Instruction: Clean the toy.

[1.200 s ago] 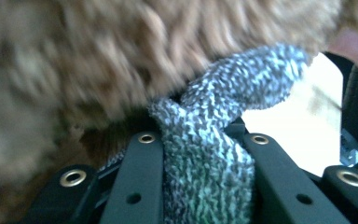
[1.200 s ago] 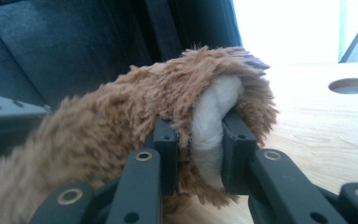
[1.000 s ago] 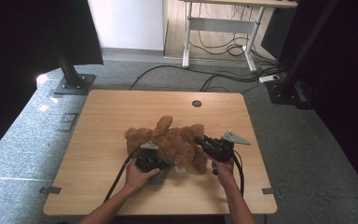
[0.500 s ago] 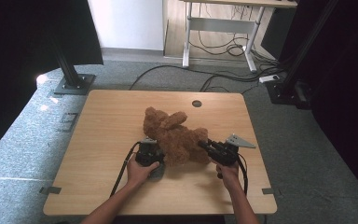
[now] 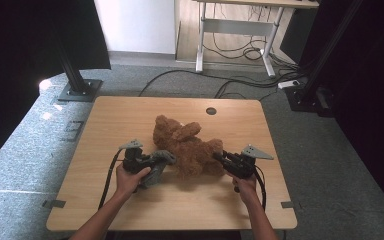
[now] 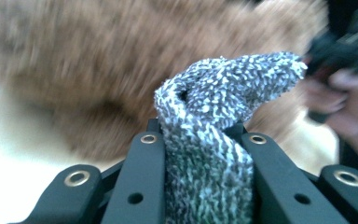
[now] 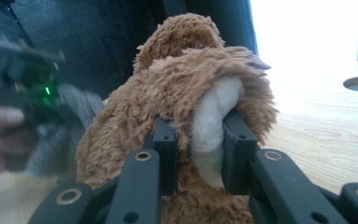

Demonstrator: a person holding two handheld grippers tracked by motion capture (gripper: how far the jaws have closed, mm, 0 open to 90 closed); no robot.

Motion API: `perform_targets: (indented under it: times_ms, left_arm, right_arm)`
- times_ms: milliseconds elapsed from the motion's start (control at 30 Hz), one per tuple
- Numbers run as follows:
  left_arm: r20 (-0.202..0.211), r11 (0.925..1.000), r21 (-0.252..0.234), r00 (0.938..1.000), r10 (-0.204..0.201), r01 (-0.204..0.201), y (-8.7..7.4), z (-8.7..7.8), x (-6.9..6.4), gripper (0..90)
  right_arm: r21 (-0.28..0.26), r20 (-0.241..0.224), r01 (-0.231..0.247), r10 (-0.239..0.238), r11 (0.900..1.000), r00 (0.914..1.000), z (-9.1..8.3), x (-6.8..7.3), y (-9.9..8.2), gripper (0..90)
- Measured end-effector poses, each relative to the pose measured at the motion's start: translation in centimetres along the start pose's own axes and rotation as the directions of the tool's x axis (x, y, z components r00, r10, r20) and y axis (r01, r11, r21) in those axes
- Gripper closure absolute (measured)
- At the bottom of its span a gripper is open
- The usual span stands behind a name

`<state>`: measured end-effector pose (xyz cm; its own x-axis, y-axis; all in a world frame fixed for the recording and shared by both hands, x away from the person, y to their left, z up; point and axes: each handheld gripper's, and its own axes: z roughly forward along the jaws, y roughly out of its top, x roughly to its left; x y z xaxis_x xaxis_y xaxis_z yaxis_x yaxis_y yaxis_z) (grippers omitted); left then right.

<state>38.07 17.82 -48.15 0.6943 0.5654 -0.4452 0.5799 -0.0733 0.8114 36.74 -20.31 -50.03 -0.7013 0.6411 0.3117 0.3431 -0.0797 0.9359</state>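
brown teddy bear (image 5: 187, 147) mid-table, right gripper (image 5: 219, 157) clamped on its paw, left gripper (image 5: 166, 158) pinching grey knit cloth (image 6: 214, 116)

The teddy bear (image 5: 190, 147) is brown plush with a long, shaggy pile; the sole of its paw (image 7: 212, 121) is a paler, cream, shorter-napped fabric. The sock (image 6: 214, 135) is a coarse knit in flecked grey and white yarn, rough and matt. The left gripper (image 6: 200, 140) and the right gripper (image 7: 198, 154) have matt black plastic jaws, smooth, set with small brass-coloured metal eyelets. The table (image 5: 120, 120) is light wood-grain laminate, smooth with a faint sheen. The floor (image 5: 330, 150) is grey carpet, dull and finely textured.
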Motion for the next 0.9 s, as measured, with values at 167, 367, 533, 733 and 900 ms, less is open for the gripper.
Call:
perform_targets:
  times_ms: [167,367,533,733,900]
  left_arm:
    - [0.033,0.9997,-0.022,0.9994,0.007,-0.006,2.8,1.2,-0.8,77.0]
    - [0.044,0.9993,0.03,0.9988,0.021,-0.022,3.9,4.1,-1.4,76.4]
    - [0.034,0.9972,0.062,0.9984,-0.044,0.042,4.0,5.5,-0.2,76.3]
    - [0.034,0.9938,0.061,0.9949,-0.095,0.093,3.9,5.6,0.9,76.0]
    - [0.011,0.9943,0.07,0.9966,-0.081,0.08,4.0,5.5,0.9,75.8]
  right_arm:
    - [0.017,-0.021,0.008,-0.008,0.9998,0.9998,0.3,0.2,-0.2,71.2]
    - [0.046,-0.034,0.016,-0.014,0.9988,0.9993,0.5,0.4,-0.5,70.9]
    - [0.064,-0.031,0.028,-0.026,0.9975,0.9992,0.3,0.3,-0.8,70.9]
    - [0.083,-0.025,0.038,-0.036,0.9958,0.999,-0.1,0.0,-1.0,67.9]
    - [0.09,-0.01,0.036,-0.035,0.9953,0.9993,-0.3,-0.2,-1.2,66.9]
